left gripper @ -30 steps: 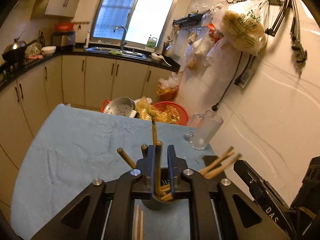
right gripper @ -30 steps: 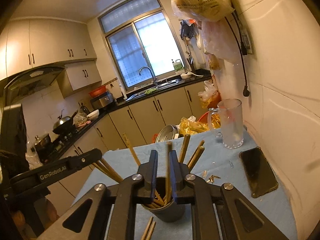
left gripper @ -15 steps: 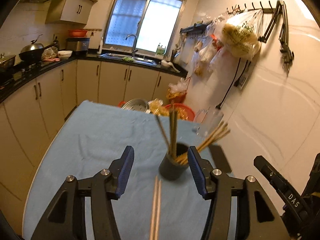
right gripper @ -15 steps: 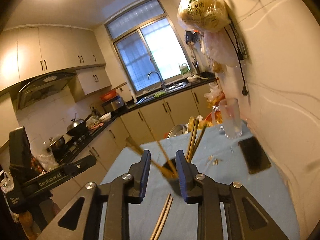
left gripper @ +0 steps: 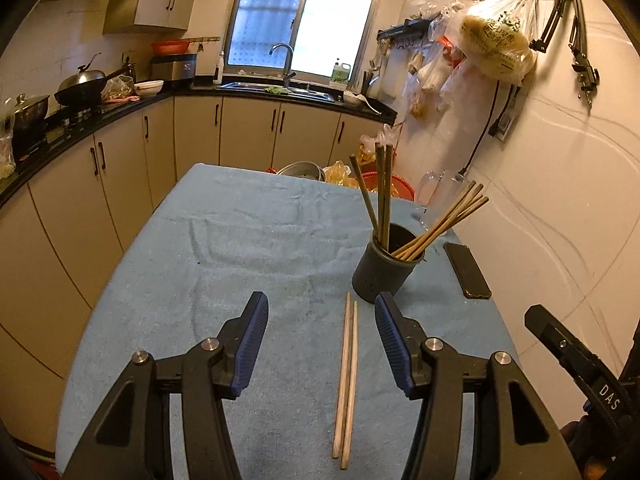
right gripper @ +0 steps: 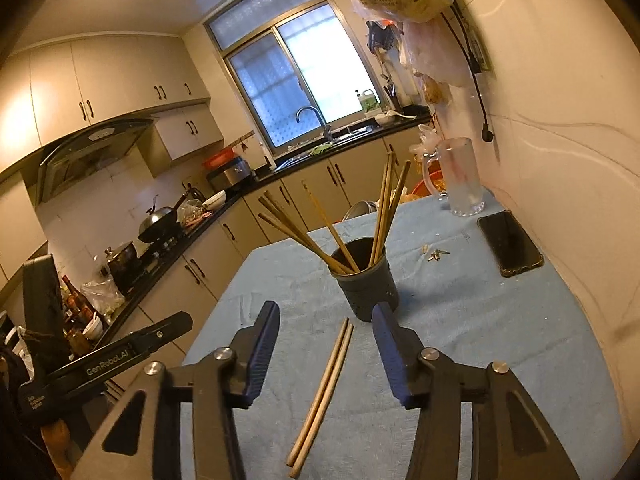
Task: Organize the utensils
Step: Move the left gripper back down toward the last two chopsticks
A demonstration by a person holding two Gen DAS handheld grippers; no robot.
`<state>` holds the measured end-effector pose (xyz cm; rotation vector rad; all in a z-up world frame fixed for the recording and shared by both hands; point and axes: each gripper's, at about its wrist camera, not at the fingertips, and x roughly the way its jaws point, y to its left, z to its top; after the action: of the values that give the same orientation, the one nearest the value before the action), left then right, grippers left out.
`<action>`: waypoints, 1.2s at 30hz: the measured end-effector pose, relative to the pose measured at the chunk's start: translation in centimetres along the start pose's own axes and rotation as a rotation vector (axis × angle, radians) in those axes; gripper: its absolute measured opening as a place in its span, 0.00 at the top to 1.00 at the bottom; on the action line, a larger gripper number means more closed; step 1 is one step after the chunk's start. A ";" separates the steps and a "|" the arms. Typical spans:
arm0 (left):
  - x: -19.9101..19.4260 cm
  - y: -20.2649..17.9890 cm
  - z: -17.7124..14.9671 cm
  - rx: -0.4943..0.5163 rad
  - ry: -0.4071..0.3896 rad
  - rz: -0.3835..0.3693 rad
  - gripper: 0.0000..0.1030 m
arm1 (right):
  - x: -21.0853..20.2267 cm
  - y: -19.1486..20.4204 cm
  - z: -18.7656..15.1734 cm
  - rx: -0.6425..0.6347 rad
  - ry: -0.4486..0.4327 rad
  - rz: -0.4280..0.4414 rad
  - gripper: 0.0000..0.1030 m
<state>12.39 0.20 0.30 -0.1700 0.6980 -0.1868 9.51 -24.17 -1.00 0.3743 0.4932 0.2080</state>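
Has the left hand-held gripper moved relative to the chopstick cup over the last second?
Yes. The left hand-held gripper has pulled back from the dark cup: a second ago its jaws were closed over the cup, and now they are open, short of it, straddling the loose chopstick pair.

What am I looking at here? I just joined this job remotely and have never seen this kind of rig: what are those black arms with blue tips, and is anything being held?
There is no robot here. A person holds one pair of tongs in each hand, and each has a camera looking forward along its two fingers. One picture comes from the left tongs, the other from the right tongs. Both are open and hold nothing.

Below them is a table under a blue cloth. On it stand a dark cup full of chopsticks and a glass mug. A loose pair of chopsticks lies flat in front of the cup, and a phone lies near the wall.
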 end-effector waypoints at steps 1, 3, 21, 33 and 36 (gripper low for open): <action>0.2 -0.1 0.0 0.005 0.005 0.000 0.45 | 0.0 0.1 0.0 -0.002 0.000 -0.003 0.49; 0.5 -0.2 -0.1 0.008 0.012 -0.009 0.45 | 0.2 -0.1 -0.1 -0.002 0.007 -0.015 0.49; 5.4 2.3 0.4 -0.009 0.135 -0.053 0.45 | 4.7 -2.6 -1.0 0.049 0.106 -0.042 0.54; 15.0 -0.2 -0.4 0.061 0.360 -0.111 0.47 | 7.7 -5.6 -0.7 0.117 0.163 -0.057 0.60; 17.5 -1.3 -1.0 0.090 0.419 -0.119 0.57 | 8.6 -6.1 -0.8 0.128 0.179 -0.054 0.60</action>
<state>24.75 -5.08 -11.05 -0.0856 1.0950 -0.3734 17.13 -27.07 -7.68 0.4687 0.6941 0.1588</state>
